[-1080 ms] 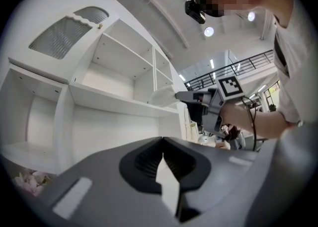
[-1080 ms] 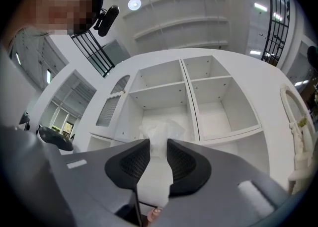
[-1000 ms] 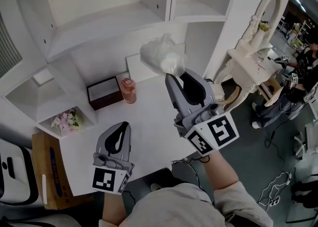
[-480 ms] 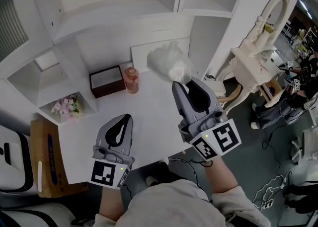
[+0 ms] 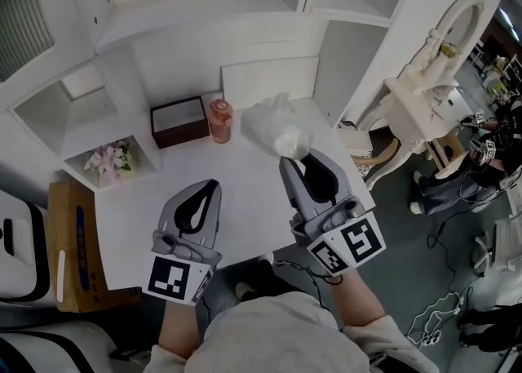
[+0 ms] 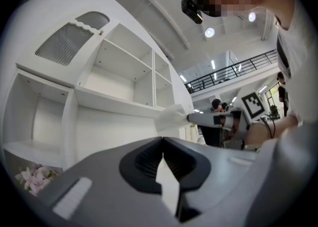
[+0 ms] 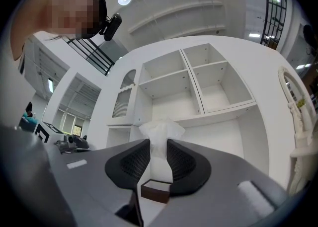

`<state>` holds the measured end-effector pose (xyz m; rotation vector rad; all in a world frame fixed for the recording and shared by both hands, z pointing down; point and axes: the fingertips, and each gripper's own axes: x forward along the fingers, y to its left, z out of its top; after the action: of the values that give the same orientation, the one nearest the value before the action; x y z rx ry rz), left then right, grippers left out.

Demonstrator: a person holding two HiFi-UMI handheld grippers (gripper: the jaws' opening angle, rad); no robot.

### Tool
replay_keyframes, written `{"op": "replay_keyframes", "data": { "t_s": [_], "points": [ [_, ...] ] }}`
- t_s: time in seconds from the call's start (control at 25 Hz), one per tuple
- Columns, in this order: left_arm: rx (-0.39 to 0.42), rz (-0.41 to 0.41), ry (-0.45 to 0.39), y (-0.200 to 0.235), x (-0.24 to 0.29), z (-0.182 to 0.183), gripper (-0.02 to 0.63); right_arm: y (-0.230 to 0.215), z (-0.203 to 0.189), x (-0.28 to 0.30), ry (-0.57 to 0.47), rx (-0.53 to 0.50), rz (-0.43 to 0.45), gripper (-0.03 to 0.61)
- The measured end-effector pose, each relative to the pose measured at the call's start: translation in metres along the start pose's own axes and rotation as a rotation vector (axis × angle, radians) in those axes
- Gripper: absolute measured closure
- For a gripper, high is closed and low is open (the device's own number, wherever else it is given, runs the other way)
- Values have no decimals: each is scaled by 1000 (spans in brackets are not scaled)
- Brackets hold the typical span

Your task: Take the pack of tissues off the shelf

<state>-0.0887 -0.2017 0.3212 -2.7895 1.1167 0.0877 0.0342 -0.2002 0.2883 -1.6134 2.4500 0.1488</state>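
Note:
The pack of tissues (image 5: 273,128), a soft white plastic-wrapped bundle, hangs in the air over the white desk (image 5: 245,200), clear of the shelf unit (image 5: 196,12). My right gripper (image 5: 292,159) is shut on its near end. In the right gripper view the pack (image 7: 160,131) sticks out between the two dark pads of that gripper (image 7: 158,147). My left gripper (image 5: 210,189) hovers lower left over the desk, shut and empty. In the left gripper view its jaws (image 6: 161,144) meet at the tips, with the pack (image 6: 171,116) ahead to the right.
A dark brown open box (image 5: 178,121) and a pink jar (image 5: 219,120) stand at the back of the desk. Pink flowers (image 5: 112,161) sit in a low cubby at left. A white ornate stand (image 5: 424,94) is at right, a cardboard box (image 5: 73,257) on the floor at left.
My right gripper has carried the pack of tissues down and back from the shelf, toward the desk and me. The left gripper has hardly moved.

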Motion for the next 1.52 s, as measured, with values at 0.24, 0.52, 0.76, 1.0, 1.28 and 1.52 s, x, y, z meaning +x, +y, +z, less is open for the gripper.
{"op": "replay_keyframes", "data": {
  "t_s": [0.24,0.52,0.76,1.0,1.28,1.52],
  "points": [
    [-2,-2,7,-4,-4,-3,612,12,-18,-8,33,20,20,474],
    [1,0,7,-7,-8,-2,612,20,-18,-11,29,25,43,474],
    [3,3,5,-9,-10,0,612,25,-24,-13,42,36,54,474],
    [7,7,-2,-16,-12,-1,612,28,-26,-21,38,18,63,468],
    [8,11,3,-26,-17,0,612,28,-25,-33,36,44,71,468],
    [9,11,6,-25,-16,0,612,27,-26,-32,38,51,70,467]
  ]
}}
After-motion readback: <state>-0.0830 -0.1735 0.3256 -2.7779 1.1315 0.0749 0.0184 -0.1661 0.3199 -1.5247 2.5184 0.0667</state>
